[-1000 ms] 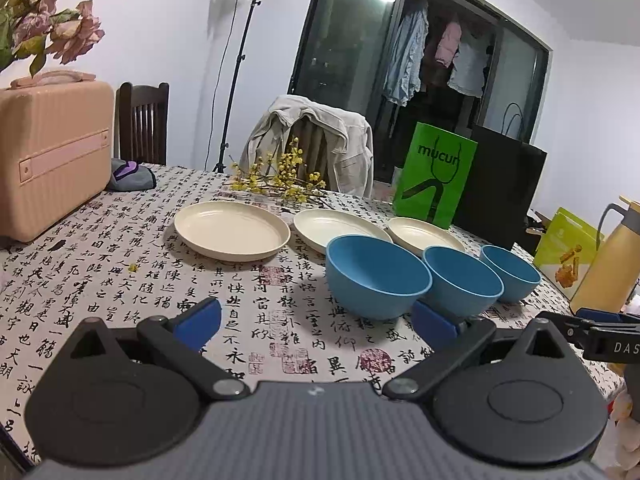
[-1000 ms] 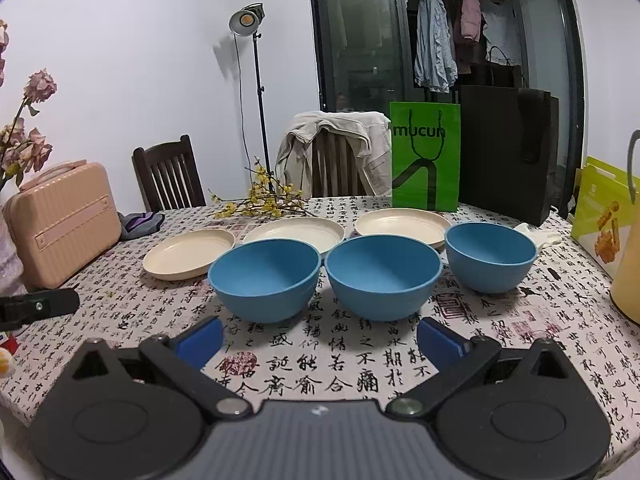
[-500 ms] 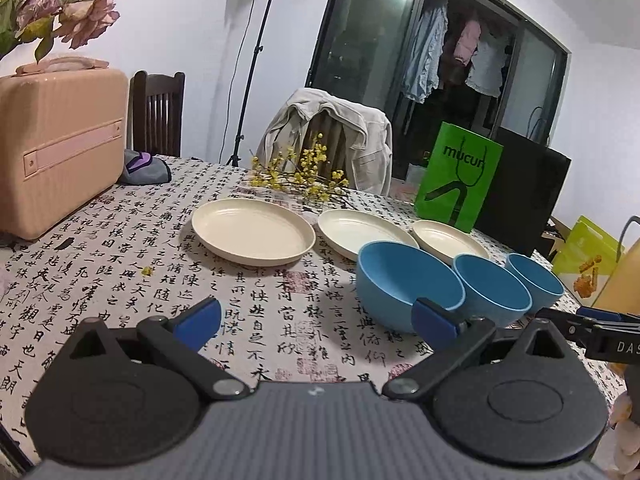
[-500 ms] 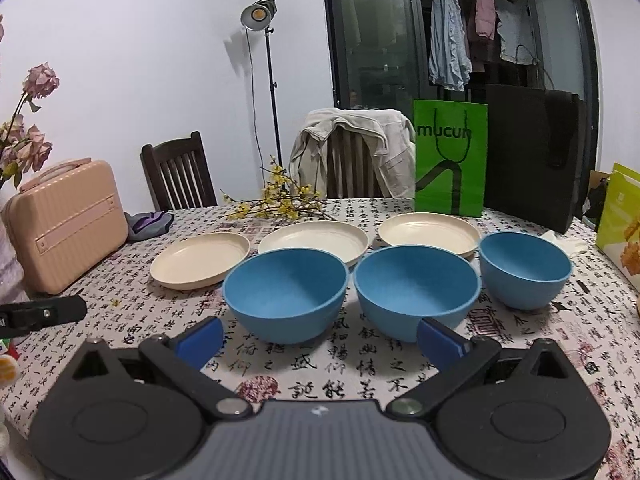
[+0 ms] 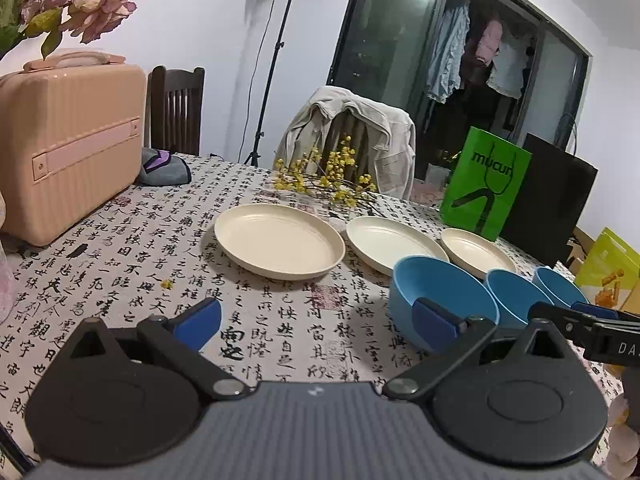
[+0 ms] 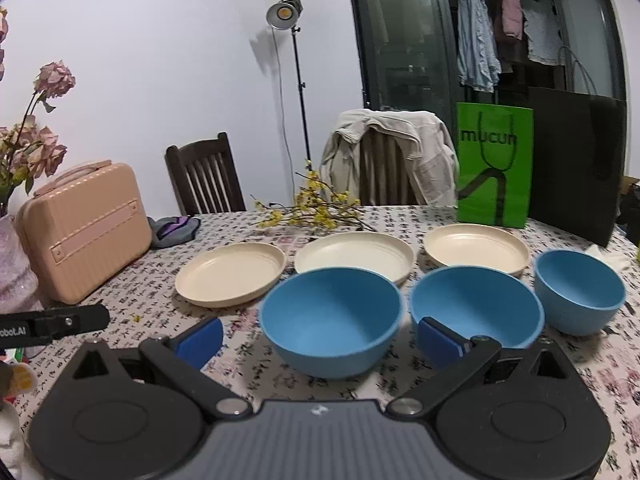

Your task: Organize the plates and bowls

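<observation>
Three cream plates lie in a row on the calligraphy-print tablecloth: a left plate [image 5: 279, 240] [image 6: 231, 273], a middle plate [image 5: 394, 243] [image 6: 354, 254] and a right plate [image 5: 476, 253] [image 6: 476, 250]. In front of them stand three blue bowls: left bowl [image 5: 442, 298] [image 6: 331, 318], middle bowl [image 5: 519, 294] [image 6: 476, 306], right bowl [image 5: 560, 286] [image 6: 579, 290]. My left gripper [image 5: 316, 322] is open, above the cloth short of the left plate. My right gripper [image 6: 320, 338] is open, its fingers either side of the left bowl's near wall, apart from it.
A pink case [image 5: 68, 140] stands at the table's left, with pink flowers [image 5: 60, 0] near it. Yellow-flowered twigs [image 5: 328, 180], a green bag [image 5: 486, 184] and a black bag [image 5: 556, 208] line the far edge. A jacket-draped chair [image 6: 390, 156] stands behind the table.
Both grippers have moved forward toward the dishes, which look larger now. The left view has swung left, shifting the bowls to its right. Both stay open.
</observation>
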`<act>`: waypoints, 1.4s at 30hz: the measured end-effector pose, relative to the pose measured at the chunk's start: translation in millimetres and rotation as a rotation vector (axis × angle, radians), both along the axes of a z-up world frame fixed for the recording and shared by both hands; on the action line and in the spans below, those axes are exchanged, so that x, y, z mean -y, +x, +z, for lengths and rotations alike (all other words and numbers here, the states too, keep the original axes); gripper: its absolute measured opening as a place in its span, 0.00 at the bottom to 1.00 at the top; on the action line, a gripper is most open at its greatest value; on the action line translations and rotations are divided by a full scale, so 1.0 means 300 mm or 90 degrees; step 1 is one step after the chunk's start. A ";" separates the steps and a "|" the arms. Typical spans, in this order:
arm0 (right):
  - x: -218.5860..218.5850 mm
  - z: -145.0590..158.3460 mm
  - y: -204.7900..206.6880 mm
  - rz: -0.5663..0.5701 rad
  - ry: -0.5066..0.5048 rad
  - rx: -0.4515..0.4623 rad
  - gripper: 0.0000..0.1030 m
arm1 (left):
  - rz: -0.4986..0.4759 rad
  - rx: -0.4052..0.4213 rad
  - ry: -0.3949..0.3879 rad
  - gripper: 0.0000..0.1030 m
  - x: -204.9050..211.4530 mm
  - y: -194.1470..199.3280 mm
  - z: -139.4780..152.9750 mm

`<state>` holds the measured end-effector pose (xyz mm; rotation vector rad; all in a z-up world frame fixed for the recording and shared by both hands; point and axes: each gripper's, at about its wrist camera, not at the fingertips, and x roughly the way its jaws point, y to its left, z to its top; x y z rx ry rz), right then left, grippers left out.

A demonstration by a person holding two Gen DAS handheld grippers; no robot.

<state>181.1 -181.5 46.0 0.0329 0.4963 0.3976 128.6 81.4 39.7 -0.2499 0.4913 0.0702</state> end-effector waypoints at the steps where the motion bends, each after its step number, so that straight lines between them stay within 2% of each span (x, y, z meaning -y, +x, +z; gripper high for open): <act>1: -0.009 0.001 0.008 0.002 0.001 0.000 1.00 | 0.002 -0.001 0.000 1.00 -0.005 0.007 0.001; 24: -0.234 0.025 0.218 0.016 0.005 -0.009 1.00 | 0.037 -0.021 -0.022 1.00 -0.108 0.167 0.046; 42: -0.391 0.033 0.402 0.000 0.010 -0.035 1.00 | 0.075 -0.053 -0.049 1.00 -0.257 0.340 0.061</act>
